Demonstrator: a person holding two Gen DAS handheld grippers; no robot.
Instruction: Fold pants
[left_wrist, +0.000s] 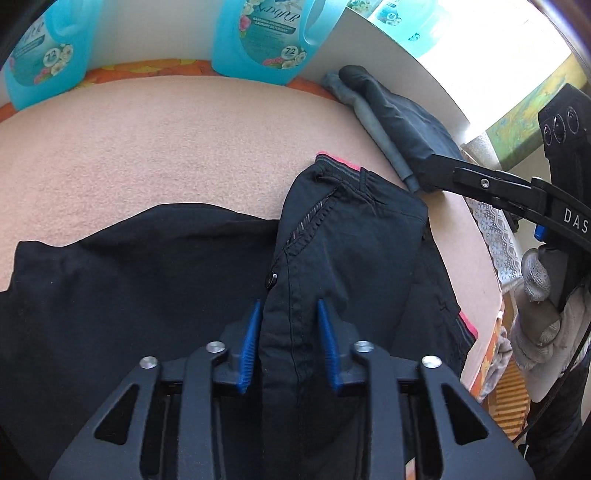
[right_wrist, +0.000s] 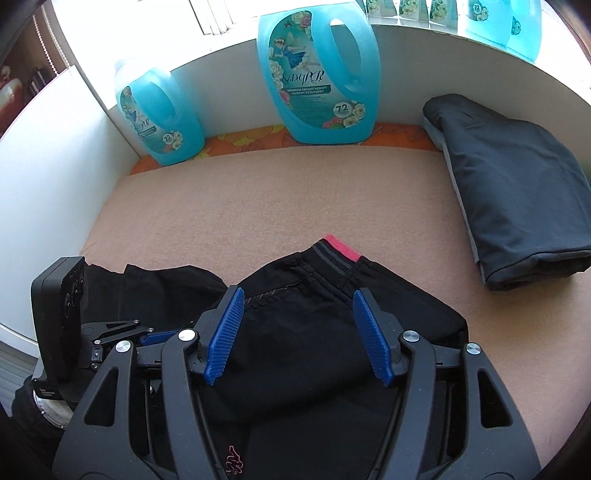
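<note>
risk, slack fabric: honestly the biggest worry is the black pants (left_wrist: 207, 266) being bunched up under both tools. pinch only the top layer and the fold comes out lopsided, or the layer underneath drags along and wrinkles.
risk, neighbour pile: the folded dark garment (right_wrist: 517, 206) sits at the right end of the table (right_wrist: 258, 192). in the left wrist view the right tool's fingers reach right up by it, so a wide swing could knock it loose.
risk, bottles: two blue detergent bottles (right_wrist: 317, 77) stand along the back wall, well apart from the pants. probably fine unless a leg gets flung that way.
left hand-held gripper (left_wrist: 290, 343): partly open, blue pads either side of a raised ridge of the pants, right at the seam below the pocket. the fabric runs between the pads but they don't look clamped on it, so i'd say it's got hold of nothing yet.
right hand-held gripper (right_wrist: 297, 332): spread wide, nothing in it, hanging over the waist end.
pants vs tools: pants lie at the near edge of the table, pink waistband (right_wrist: 341, 249) pointing toward the back, just past the right tool's tips. one leg spreads out to the left, beyond the left tool.
what i can't tell: whether either tool is actually touching the cloth underneath.
</note>
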